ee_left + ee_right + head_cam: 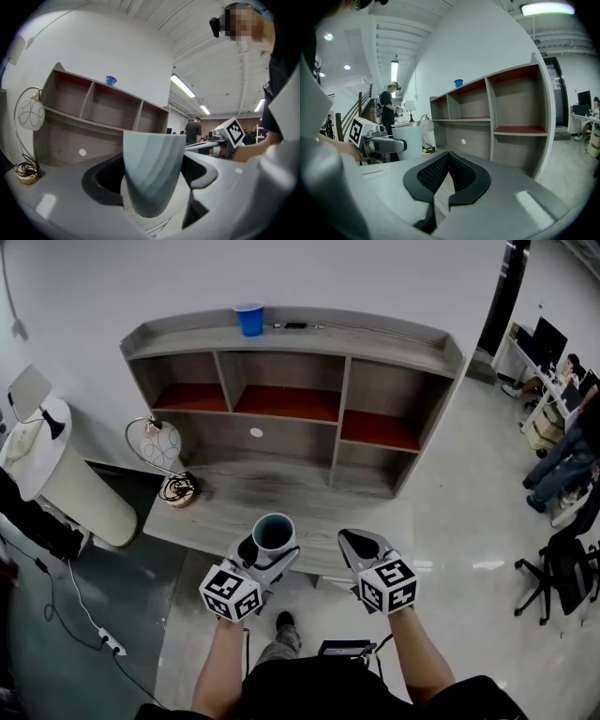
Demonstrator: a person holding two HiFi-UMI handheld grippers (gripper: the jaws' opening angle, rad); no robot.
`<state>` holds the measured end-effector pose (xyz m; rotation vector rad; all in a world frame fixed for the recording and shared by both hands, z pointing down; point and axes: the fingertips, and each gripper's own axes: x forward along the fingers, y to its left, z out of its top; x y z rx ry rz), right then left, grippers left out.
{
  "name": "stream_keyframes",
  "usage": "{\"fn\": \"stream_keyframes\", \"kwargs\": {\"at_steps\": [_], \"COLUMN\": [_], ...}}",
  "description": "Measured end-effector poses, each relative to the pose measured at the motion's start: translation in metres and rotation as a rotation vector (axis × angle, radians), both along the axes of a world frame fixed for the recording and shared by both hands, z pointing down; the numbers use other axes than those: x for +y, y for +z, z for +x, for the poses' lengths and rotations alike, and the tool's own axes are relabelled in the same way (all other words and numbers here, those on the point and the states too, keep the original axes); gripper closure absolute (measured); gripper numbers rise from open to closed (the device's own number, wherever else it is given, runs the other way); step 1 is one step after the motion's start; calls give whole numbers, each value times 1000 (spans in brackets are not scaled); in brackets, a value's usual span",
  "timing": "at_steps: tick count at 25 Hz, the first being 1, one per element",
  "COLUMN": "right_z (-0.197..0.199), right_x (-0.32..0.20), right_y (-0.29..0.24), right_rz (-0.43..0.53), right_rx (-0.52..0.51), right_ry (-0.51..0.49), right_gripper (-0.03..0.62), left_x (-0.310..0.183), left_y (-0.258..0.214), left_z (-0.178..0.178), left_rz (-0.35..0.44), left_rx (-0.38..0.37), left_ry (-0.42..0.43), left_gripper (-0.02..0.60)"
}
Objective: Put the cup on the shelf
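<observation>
- Done: we hold the grey-teal tapered cup (274, 532) pinched in the left gripper (270, 553).
- Right gripper (361, 547): jaws pressed together, empty.
- Remaining: placement on the grey wooden shelf unit (281, 341) at twelve o'clock.

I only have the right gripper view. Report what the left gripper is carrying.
Observer: The left gripper has its fingers closed on a pale grey, banded, tapered cup.
Operator: Give me its attitude.
Observer: Upright, mouth up. The head view shows a dark teal inside.
Operator: Check the top of the grey wooden shelf unit.
Observer: Right of the blue plastic cup lies a small dark flat object, which your low angle hides.
</observation>
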<state>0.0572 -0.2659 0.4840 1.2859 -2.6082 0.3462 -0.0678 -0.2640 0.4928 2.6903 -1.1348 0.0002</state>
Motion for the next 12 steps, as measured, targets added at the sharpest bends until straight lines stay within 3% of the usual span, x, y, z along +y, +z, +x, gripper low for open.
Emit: {"fn": "stream_keyframes", "kwargs": {"at_steps": [12], "right_z": [-48], "right_x": [-79], "right_y": [-8], "right_rz": [1], "right_rx": [10], "right_ry": [77], "right_gripper": [580], "left_x": [-93], "left_y": [-7], "left_z": [-46], "left_rz": [6], "left_rx": [2], "left_ry": [79], "left_gripper": [212]}}
